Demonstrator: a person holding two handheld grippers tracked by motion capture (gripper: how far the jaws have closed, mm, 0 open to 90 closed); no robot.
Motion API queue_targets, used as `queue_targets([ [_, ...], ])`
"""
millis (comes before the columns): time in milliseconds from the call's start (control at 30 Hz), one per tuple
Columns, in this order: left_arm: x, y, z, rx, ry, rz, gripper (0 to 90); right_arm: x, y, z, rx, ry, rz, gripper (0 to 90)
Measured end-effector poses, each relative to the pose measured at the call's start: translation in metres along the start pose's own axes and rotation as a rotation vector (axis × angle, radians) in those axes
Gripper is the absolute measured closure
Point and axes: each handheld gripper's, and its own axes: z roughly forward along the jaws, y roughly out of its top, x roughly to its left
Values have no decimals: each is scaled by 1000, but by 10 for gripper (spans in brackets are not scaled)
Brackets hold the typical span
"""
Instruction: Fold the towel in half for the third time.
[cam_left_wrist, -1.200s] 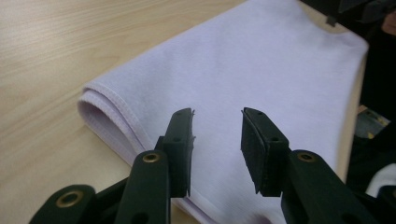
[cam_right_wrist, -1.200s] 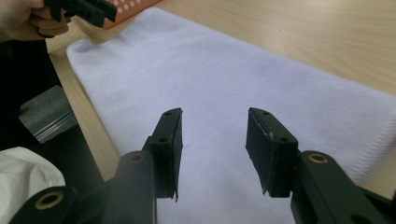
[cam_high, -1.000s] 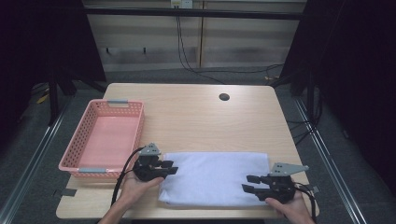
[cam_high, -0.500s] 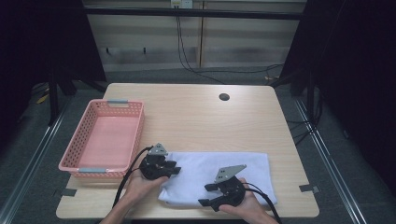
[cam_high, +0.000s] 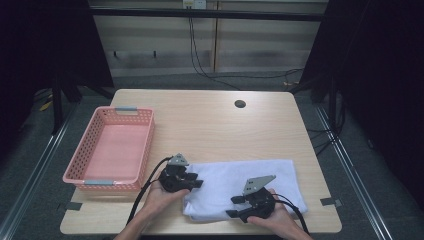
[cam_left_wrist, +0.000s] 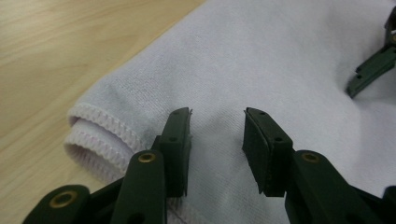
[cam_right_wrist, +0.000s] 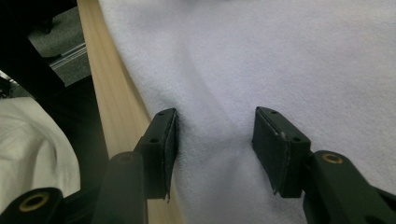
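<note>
**Two grippers on a folded white towel at the table's near edge**

A white towel (cam_high: 245, 182), folded into a long rectangle, lies along the near edge of the wooden table (cam_high: 210, 125), toward its near right corner. Its stitched, doubled-over end faces the table's left side.

The left gripper (cam_high: 192, 181) rests at the towel's left end. In the left gripper view its jaws stand moderately apart above the cloth, just inside the stitched fold, with nothing between them.

The right gripper (cam_high: 235, 207) has moved in the last second. It was at the towel's right end, by the near right corner of the table; now it sits at the middle of the towel's near edge, pointing left toward the other gripper. In the right gripper view its jaws are open wide, straddling a soft ridge of cloth beside the table's edge, but not closed on it. The towel itself looks unchanged. This suggests the person is choosing a new grasp, probably to fold the towel again or lift it.

A pink plastic basket (cam_high: 137, 120), empty, sits at the table's left edge, near the left gripper. A small round hole (cam_high: 240, 104) marks the far side. Nothing lies between the towel and the basket.
</note>
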Motion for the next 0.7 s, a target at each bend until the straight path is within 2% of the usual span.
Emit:
queue_targets([
  [33, -1, 1, 0, 3, -8, 9, 614, 0, -1, -2, 4, -1, 9, 495],
  [100, 1, 4, -6, -6, 4, 12, 611, 1, -2, -4, 5, -5, 18, 467],
  [167, 7, 7, -17, -40, 14, -3, 610, 3, 0, -5, -5, 6, 30, 423],
  [233, 15, 12, -28, -57, 37, -26, 602, 8, 5, -3, -16, 15, 25, 422],
  [300, 21, 17, -34, -85, 49, -41, 581, 16, 12, 2, -38, 54, 25, 421],
  [500, 42, 19, -20, -99, 80, -112, 520, 40, 42, 34, -27, 134, -38, 394],
  [567, 43, 18, -16, -75, 113, -95, 502, 46, 52, 45, -23, 143, -63, 384],
  [633, 45, 17, -16, -72, 119, -111, 485, 49, 58, 56, -12, 143, -81, 375],
  [700, 47, 16, -17, -80, 125, -113, 478, 52, 62, 64, -4, 123, -96, 355],
])
